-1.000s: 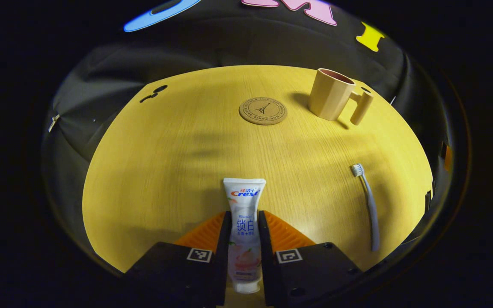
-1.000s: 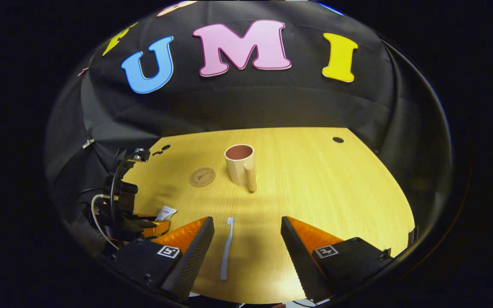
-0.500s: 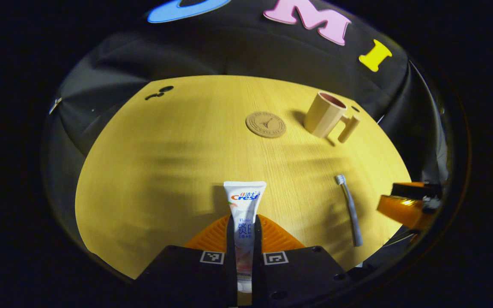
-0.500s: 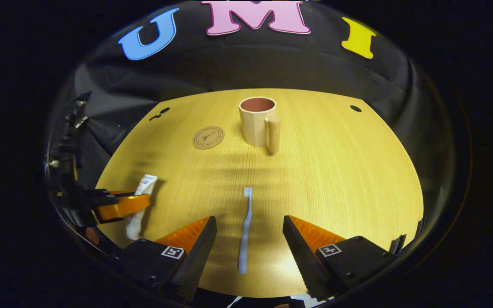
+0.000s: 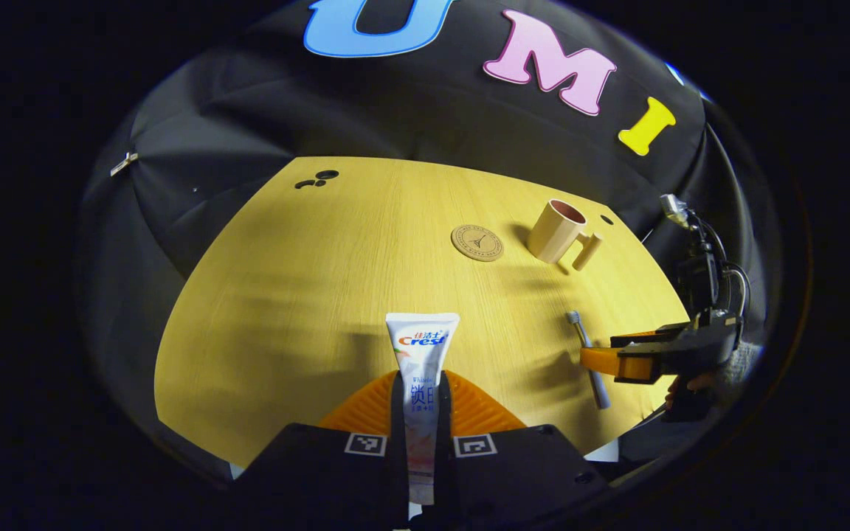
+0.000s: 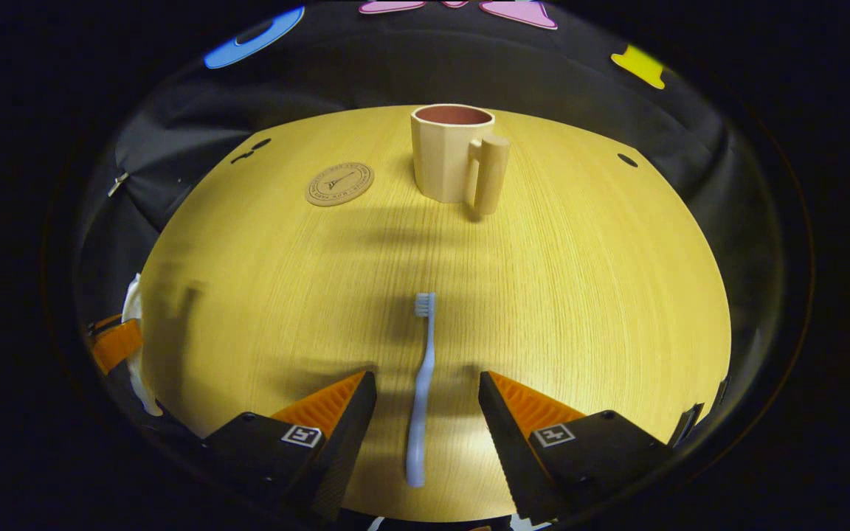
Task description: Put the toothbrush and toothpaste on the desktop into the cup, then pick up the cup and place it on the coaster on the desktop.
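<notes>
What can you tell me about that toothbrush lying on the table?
The toothbrush is slim and pale blue-grey, plastic by the look of it, with a small head of light bristles at the far end. It lies flat on the yellow wooden table, its head pointing toward the beige cup. The right gripper is open around its handle, one finger on each side, neither touching it. In the left gripper view it lies beside that gripper's fingers.

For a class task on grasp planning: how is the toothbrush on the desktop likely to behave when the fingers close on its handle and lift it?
The toothbrush looks thin and rigid, so it should lift stiffly. Its narrow, smooth handle may pivot or slip between the open right gripper fingers. Lying flat on the desktop, it leaves little to grip.
</notes>
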Demonstrator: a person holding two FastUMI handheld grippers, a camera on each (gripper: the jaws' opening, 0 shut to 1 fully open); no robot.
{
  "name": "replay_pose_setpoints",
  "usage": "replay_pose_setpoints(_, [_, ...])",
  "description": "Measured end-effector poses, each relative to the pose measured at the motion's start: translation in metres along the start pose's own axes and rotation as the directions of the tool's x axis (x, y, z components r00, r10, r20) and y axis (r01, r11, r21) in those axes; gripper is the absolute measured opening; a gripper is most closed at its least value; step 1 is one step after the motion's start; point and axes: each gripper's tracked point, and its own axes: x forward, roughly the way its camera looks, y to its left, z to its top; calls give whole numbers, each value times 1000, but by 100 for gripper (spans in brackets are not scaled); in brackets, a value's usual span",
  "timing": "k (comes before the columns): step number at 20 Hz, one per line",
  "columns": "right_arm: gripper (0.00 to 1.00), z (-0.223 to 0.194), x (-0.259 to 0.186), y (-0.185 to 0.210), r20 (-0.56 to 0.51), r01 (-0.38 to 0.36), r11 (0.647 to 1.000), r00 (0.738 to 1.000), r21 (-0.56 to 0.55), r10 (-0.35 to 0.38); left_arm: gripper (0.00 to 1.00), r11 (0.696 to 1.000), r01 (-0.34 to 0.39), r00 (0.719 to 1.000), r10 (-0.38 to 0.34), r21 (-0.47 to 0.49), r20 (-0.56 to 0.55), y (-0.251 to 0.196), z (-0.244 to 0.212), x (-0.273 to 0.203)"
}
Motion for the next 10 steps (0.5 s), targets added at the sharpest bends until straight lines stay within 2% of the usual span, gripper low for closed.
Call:
replay_pose_setpoints(3, [81,-5,7,1,-56,-11,1000,998,18,12,19,1000,-3,1000,3,-9,-4,6,-9,-4])
replay_pose_setpoints(7, [73,-3,11,2,-76,-1,1000,997,-20,-1,19,999,-16,1000,16,-28,-15,15,-18,-4])
replay_pose_setpoints(10, [53,-1,12,8,-89,-9,999,996,-31,7,19,999,-27,999,27,-42,-20,19,-21,-3])
